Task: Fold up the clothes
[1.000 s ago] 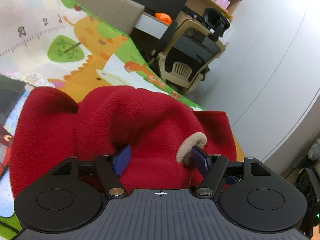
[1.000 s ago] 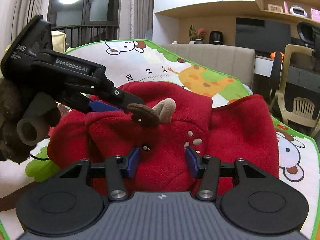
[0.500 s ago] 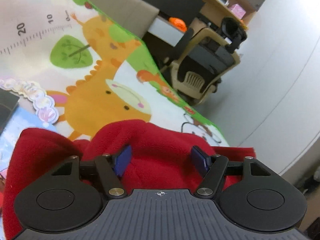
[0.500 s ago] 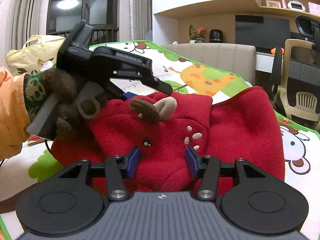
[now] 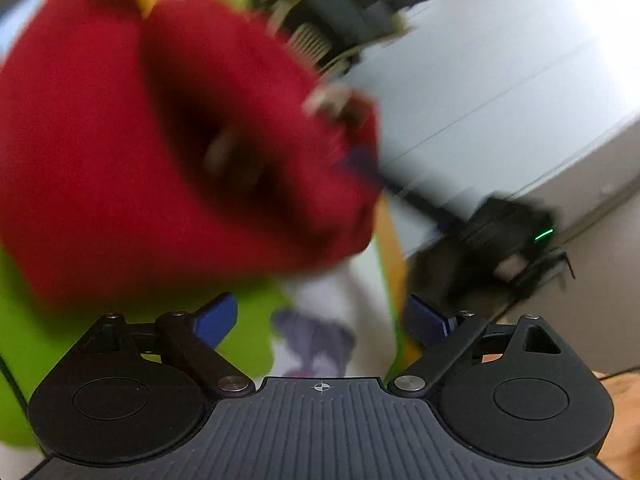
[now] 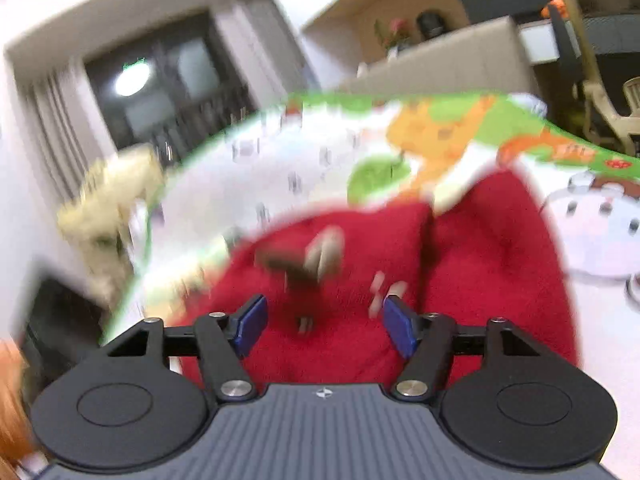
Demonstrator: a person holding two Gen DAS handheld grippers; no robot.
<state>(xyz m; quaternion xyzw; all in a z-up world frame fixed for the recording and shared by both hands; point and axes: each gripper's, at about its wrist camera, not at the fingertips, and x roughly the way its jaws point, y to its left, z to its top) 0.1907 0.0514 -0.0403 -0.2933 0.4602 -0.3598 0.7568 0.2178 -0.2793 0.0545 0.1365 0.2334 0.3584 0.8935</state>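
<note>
Both views are smeared by motion. A red fleece garment [image 5: 120, 140] lies bunched on the cartoon play mat [image 5: 40, 340]. My left gripper [image 5: 322, 320] is open just short of it, with only mat between its blue pads. Beyond the garment's right edge is the black body of the right gripper [image 5: 508, 228], one blue finger against the fleece. In the right wrist view the garment [image 6: 480, 260] shows brown and beige antlers [image 6: 312, 256]. My right gripper [image 6: 325, 326] is open, its fingers spread over the red fleece.
An office chair [image 5: 340, 12] stands past the mat's far edge, beside a white wall [image 5: 500, 60]. In the right wrist view a beige sofa back [image 6: 460, 56] and a dark window are behind the mat [image 6: 312, 168]; a pale bag [image 6: 112, 192] sits left.
My left gripper has pulled back off the red fleece and swung right, so mat now lies between its pads. It has left the right wrist view. Both cameras are moving fast.
</note>
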